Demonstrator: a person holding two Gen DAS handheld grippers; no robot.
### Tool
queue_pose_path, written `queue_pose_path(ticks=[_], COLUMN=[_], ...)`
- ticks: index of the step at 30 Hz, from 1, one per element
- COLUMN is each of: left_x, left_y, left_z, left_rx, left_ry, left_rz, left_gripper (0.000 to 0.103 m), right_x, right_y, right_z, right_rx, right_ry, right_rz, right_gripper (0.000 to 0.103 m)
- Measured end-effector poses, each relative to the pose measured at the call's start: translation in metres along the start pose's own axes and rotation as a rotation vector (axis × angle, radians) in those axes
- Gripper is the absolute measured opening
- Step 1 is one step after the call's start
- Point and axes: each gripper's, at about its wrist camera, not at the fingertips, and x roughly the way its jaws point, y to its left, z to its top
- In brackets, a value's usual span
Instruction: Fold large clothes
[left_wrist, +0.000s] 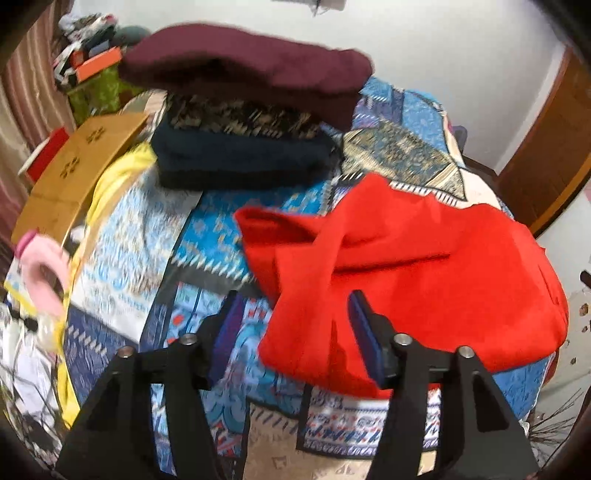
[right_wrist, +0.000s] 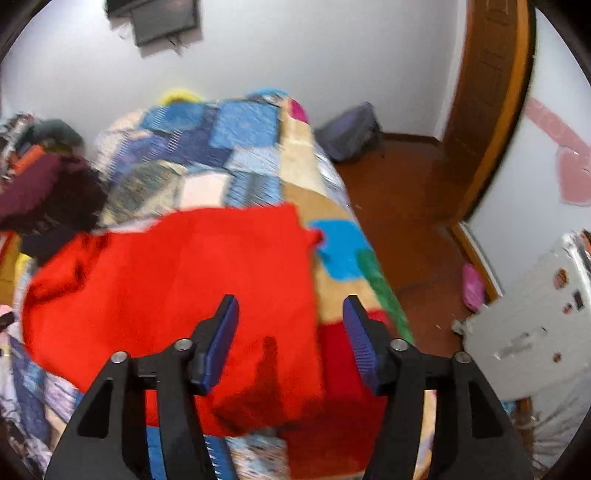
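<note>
A red garment (left_wrist: 413, 273) lies partly folded on the patterned blue bedspread (left_wrist: 207, 236); it also shows in the right wrist view (right_wrist: 177, 280). My left gripper (left_wrist: 293, 317) is open and empty, hovering over the garment's near left edge. My right gripper (right_wrist: 290, 321) is open and empty, hovering above the garment's near right edge. A stack of folded clothes sits farther back on the bed: a maroon piece (left_wrist: 251, 70) on top, a patterned one (left_wrist: 240, 118), and a navy one (left_wrist: 240, 158) below.
A cardboard box (left_wrist: 77, 177), a yellow cloth (left_wrist: 114, 177) and pink earmuffs (left_wrist: 44, 273) lie left of the bed. The right side shows a wooden floor (right_wrist: 406, 221), a wooden door frame (right_wrist: 487, 110), a dark bag (right_wrist: 351, 133) and a white appliance (right_wrist: 535, 314).
</note>
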Motion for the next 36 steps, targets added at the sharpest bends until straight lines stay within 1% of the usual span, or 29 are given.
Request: queue_pose_path(ticks=[3, 4, 5, 7, 9, 11, 12, 13, 14, 15, 16, 18, 19, 20, 22, 24, 25, 26, 27, 28, 30, 32, 36], left_x=[0.011, 0.019, 0.027, 0.045, 0.074, 0.096, 0.103, 0.107, 0.111, 0.112, 0.113, 0.118, 0.120, 0.122, 0.123, 0.116, 0.111, 0.105, 0.100, 0.093, 0.083, 0.070, 0.048], left_y=[-0.019, -0.026, -0.034, -0.048, -0.062, -0.069, -0.069, -0.068, -0.065, -0.061, -0.057, -0.042, -0.036, -0.026, 0.000, 0.016, 0.022, 0.029, 0.034, 0.042, 0.053, 0.062, 0.063], left_z=[0.010, 0.013, 0.016, 0.017, 0.018, 0.019, 0.020, 0.023, 0.029, 0.034, 0.040, 0.057, 0.061, 0.067, 0.078, 0.082, 0.083, 0.083, 0.084, 0.083, 0.080, 0.073, 0.056], left_rx=[0.062, 0.087, 0.114, 0.179, 0.262, 0.316, 0.328, 0.330, 0.318, 0.305, 0.291, 0.254, 0.238, 0.204, 0.088, 0.017, -0.009, -0.032, -0.046, -0.066, -0.113, -0.160, -0.205], left_ry=[-0.003, 0.006, 0.018, 0.043, 0.111, 0.162, 0.171, 0.174, 0.174, 0.170, 0.164, 0.143, 0.137, 0.138, 0.138, 0.122, 0.104, 0.083, 0.069, 0.058, 0.057, 0.054, 0.042], left_rz=[0.025, 0.040, 0.053, 0.072, 0.108, 0.142, 0.144, 0.136, 0.119, 0.117, 0.125, 0.161, 0.171, 0.180, 0.199, 0.223, 0.243, 0.283, 0.307, 0.316, 0.294, 0.245, 0.175], left_gripper=[0.073, 0.086, 0.097, 0.098, 0.098, 0.099, 0.099, 0.099, 0.100, 0.100, 0.100, 0.100, 0.102, 0.102, 0.102, 0.102, 0.102, 0.102, 0.102, 0.102, 0.102, 0.102, 0.102], right_x=[0.005, 0.010, 0.014, 0.030, 0.046, 0.060, 0.066, 0.070, 0.069, 0.069, 0.068, 0.071, 0.073, 0.076, 0.078, 0.077, 0.076, 0.076, 0.075, 0.075, 0.074, 0.072, 0.066], right_y=[0.020, 0.028, 0.035, 0.052, 0.064, 0.073, 0.077, 0.079, 0.078, 0.076, 0.075, 0.069, 0.064, 0.061, 0.056, 0.054, 0.053, 0.053, 0.054, 0.054, 0.054, 0.054, 0.057], right_z=[0.009, 0.010, 0.008, 0.005, 0.000, -0.009, -0.013, -0.016, -0.017, -0.017, -0.018, -0.018, -0.018, -0.019, -0.018, -0.018, -0.019, -0.019, -0.020, -0.020, -0.021, -0.021, -0.020], right_rx=[-0.040, -0.054, -0.066, -0.093, -0.117, -0.141, -0.152, -0.157, -0.156, -0.155, -0.153, -0.121, -0.091, -0.069, -0.042, -0.031, -0.030, -0.031, -0.033, -0.033, -0.030, -0.028, -0.028], right_ry=[-0.010, -0.001, 0.011, 0.054, 0.099, 0.147, 0.162, 0.149, 0.130, 0.123, 0.124, 0.137, 0.147, 0.154, 0.161, 0.163, 0.163, 0.161, 0.159, 0.159, 0.159, 0.161, 0.167], right_rz=[0.064, 0.083, 0.102, 0.141, 0.164, 0.178, 0.174, 0.163, 0.156, 0.145, 0.145, 0.176, 0.195, 0.205, 0.211, 0.209, 0.207, 0.205, 0.199, 0.196, 0.188, 0.180, 0.182], right_gripper=[0.057, 0.057, 0.057, 0.057, 0.057, 0.057, 0.057, 0.059, 0.063, 0.068, 0.071, 0.072, 0.074, 0.075, 0.076, 0.076, 0.076, 0.076, 0.076, 0.076, 0.076, 0.076, 0.076])
